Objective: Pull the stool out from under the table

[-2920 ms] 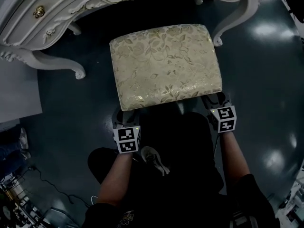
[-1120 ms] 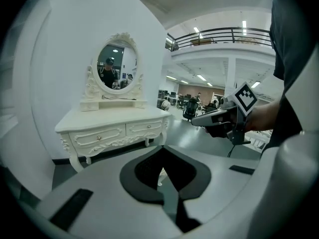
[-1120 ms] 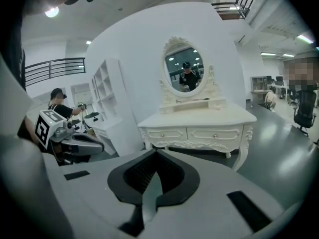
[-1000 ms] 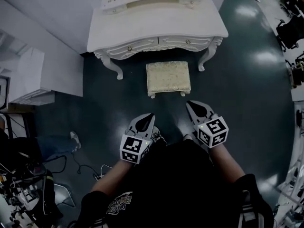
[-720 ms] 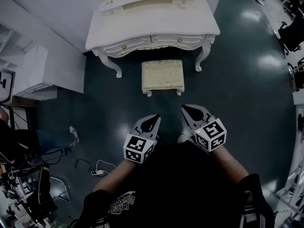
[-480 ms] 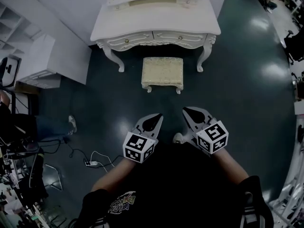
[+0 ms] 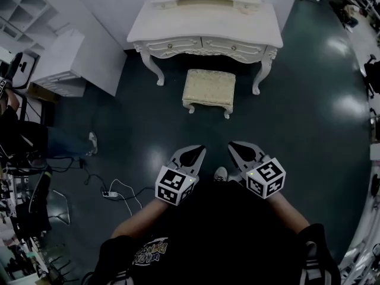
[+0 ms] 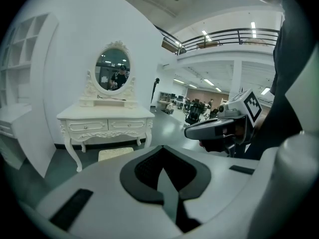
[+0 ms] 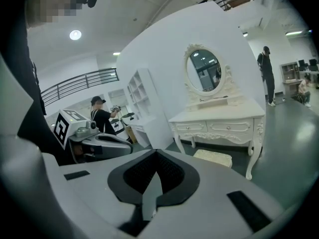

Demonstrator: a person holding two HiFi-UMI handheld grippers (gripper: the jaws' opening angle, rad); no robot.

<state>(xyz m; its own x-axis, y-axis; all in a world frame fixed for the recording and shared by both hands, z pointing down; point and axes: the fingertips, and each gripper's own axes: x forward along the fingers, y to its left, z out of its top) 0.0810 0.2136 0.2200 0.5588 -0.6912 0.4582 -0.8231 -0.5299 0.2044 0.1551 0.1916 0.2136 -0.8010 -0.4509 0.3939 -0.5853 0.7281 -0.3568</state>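
Your left tongs (image 7: pixel 191 154) are closed, pads pressed together with nothing between them. Your right tongs (image 7: pixel 240 149) are the same: closed and empty. You hold both in front of your body, side by side and near each other, tips pointing toward the desk (image 7: pixel 208 26) and tilted a little downward. Neither touches anything. The toe of a shoe (image 7: pixel 220 174) shows on the floor (image 7: pixel 309 123) between them.

The stool (image 7: pixel 209 88) is well apart from both tongs, straight ahead of them across bare floor. It stands upright on its short legs on the floor, at the middle of the desk's front edge. Its far side sits in the gap between the desk's two front legs and its near side sticks out toward you. Its pale patterned cushion faces up. Its long axis runs left to right, parallel to the desk's front edge, and one long side faces you.

An oval mirror (image 8: pixel 113 69) stands at the desk's back edge. A white shelf unit (image 7: pixel 64 62) stands left of the desk. A power strip (image 7: pixel 109 193) with its cable lies on the floor to your left.
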